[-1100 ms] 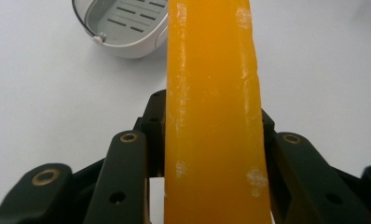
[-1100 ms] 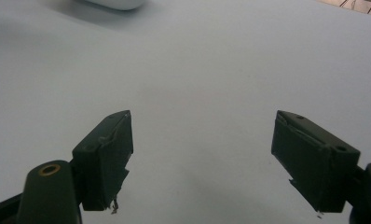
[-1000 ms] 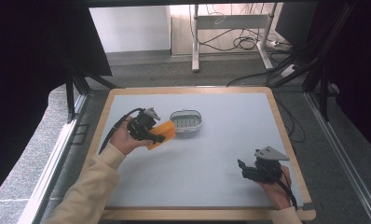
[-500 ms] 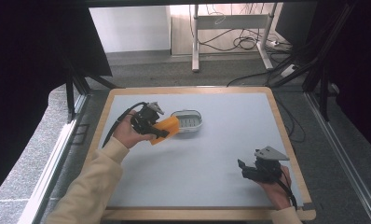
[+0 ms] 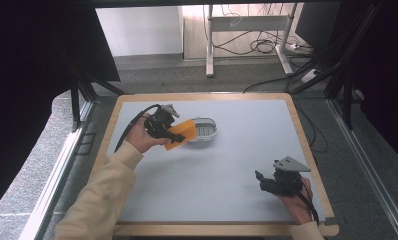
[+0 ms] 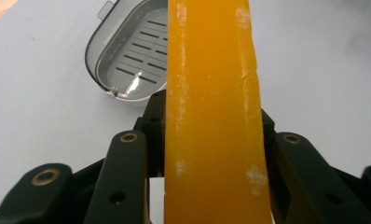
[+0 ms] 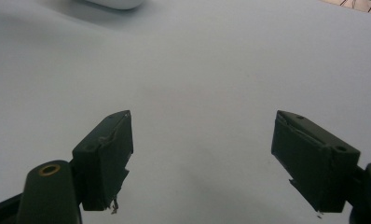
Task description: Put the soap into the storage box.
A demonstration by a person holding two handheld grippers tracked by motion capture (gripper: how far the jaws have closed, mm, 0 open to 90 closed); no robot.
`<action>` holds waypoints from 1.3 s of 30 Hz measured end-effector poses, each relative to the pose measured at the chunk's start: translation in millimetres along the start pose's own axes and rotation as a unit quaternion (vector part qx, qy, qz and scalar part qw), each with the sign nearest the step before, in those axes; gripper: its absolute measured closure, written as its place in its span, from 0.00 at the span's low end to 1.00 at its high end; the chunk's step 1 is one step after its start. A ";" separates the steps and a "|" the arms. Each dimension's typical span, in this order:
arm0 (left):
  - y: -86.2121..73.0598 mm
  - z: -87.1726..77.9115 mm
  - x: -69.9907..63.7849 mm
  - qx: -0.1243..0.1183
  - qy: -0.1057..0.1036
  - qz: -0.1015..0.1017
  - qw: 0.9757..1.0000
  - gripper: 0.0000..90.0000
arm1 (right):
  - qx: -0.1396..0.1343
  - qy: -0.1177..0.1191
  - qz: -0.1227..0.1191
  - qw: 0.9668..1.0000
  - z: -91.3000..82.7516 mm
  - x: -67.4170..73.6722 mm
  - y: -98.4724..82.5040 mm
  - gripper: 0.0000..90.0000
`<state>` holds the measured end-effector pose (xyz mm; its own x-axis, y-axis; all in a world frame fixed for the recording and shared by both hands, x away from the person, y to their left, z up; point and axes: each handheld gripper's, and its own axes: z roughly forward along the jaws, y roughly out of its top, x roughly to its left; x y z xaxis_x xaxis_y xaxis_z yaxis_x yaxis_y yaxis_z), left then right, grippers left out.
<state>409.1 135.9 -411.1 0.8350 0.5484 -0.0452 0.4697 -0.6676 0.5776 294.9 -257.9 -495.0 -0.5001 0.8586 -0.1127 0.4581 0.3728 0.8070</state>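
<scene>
On the wood-edged table (image 5: pixel 307 150), left hand-held gripper (image 5: pixel 173 134) clamps an orange block (image 5: pixel 181 134); right hand-held gripper (image 5: pixel 261 180) gapes over bare surface.

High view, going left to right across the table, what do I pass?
Left gripper shut on the orange block → grey slotted dish → right gripper, open, near the front right corner.
</scene>
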 end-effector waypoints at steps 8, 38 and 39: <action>11.0 3.4 3.0 0.001 -0.007 0.018 1.000 0.69 | 0.001 -0.001 0.000 1.000 0.1 -0.4 -0.3 0.23; 49.1 25.3 16.8 0.013 -0.014 0.063 0.998 0.69 | 0.001 -0.001 -0.001 1.000 -0.5 -1.1 -0.6 0.23; 49.1 25.3 16.8 0.013 -0.014 0.063 0.998 0.69 | 0.001 -0.001 -0.001 1.000 -0.5 -1.1 -0.6 0.23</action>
<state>453.5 99.5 -404.1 0.8953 0.4454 0.0022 0.3683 -0.7430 0.5588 294.8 -259.3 -495.1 -0.5005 0.8580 -0.1159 0.4586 0.3762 0.8051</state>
